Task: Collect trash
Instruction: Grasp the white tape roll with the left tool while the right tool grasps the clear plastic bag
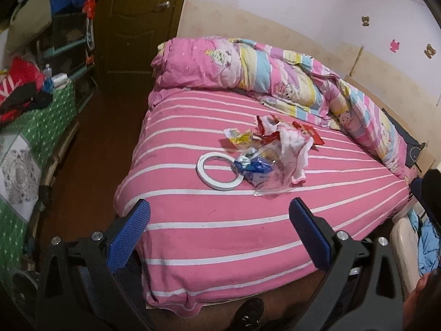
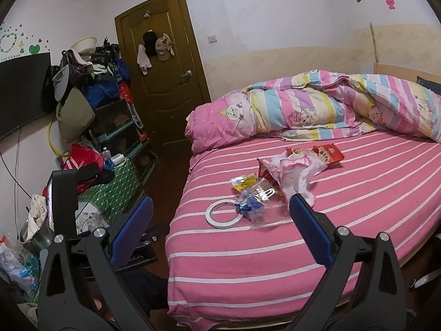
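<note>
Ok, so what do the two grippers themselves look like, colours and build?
Both look alike. The left gripper has two black, angular plastic arms with triangular cut-outs and round silver bolt heads, ending in flat fingers faced with bright blue, finely dimpled pads. The right gripper has the same black frame, silver bolts and blue fingers. No cables, markings or sleeves show.

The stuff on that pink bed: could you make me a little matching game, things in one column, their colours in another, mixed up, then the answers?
Things:
1. tape ring
2. crumpled wrapper lying on the ring's edge
3. snack packet nearest the quilt
4. small packet on the door side of the pile

Colours:
A. red
B. yellow
C. white
D. blue

Pairs: 1-C, 2-D, 3-A, 4-B
</note>
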The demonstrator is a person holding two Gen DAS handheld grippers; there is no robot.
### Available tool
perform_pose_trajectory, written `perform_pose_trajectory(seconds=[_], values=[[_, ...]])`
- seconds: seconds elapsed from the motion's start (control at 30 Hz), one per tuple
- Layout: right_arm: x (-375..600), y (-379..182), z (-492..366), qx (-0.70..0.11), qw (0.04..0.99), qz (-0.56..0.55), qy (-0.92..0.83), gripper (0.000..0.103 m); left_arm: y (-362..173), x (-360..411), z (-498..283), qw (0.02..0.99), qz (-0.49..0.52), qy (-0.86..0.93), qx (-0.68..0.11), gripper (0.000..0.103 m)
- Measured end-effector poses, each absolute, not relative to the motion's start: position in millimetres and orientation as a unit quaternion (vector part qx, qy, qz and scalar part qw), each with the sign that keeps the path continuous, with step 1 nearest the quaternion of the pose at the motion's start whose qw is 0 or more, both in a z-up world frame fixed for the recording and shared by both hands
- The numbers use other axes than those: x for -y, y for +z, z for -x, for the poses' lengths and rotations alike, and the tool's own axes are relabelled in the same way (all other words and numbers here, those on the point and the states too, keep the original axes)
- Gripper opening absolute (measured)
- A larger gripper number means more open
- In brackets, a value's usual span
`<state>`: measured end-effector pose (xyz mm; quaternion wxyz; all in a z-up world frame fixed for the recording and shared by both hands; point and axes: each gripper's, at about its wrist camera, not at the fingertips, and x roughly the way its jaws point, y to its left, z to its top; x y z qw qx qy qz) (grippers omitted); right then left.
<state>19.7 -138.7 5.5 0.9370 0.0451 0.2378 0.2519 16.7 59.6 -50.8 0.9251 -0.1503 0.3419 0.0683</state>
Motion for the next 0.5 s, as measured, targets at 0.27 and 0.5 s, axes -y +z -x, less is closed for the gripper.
perform_pose_trajectory(seconds=[0.27, 0.5], values=[[127, -11, -53, -0.244, 0.938, -0.023, 0.244, 0.098, -87, -87, -49, 0.907, 0.191, 0.051, -0.373, 0.098], [126, -37, -99, -0.268, 0.935, -0.011, 0.233, 0.098, -110, -94, -85, 0.899, 0.190, 0.032, -0.392, 0.098]])
